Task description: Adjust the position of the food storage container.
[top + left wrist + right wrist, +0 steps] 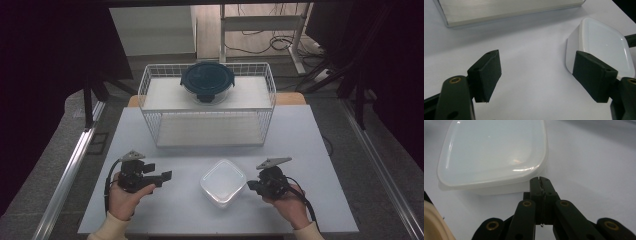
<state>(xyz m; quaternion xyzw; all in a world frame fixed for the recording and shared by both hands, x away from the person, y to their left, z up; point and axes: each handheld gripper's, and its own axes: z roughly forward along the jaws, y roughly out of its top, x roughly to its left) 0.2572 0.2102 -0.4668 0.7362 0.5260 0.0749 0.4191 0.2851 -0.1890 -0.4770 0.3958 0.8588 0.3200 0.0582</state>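
White container not yet gripped, early in the handling

The white lidded container [223,182] sat on the tabletop [165,207] between both tools; the left hand-held gripper [162,178] stood wide beside it; the right hand-held gripper [540,182] was closed, empty, tips at its edge; lifting seemingly remained.

Open table surface [165,200] is left between the left gripper [167,176] and the plastic box [223,182]. The right gripper [250,185] is set close against that box. Passage farther back is blocked by the wire rack [207,107].
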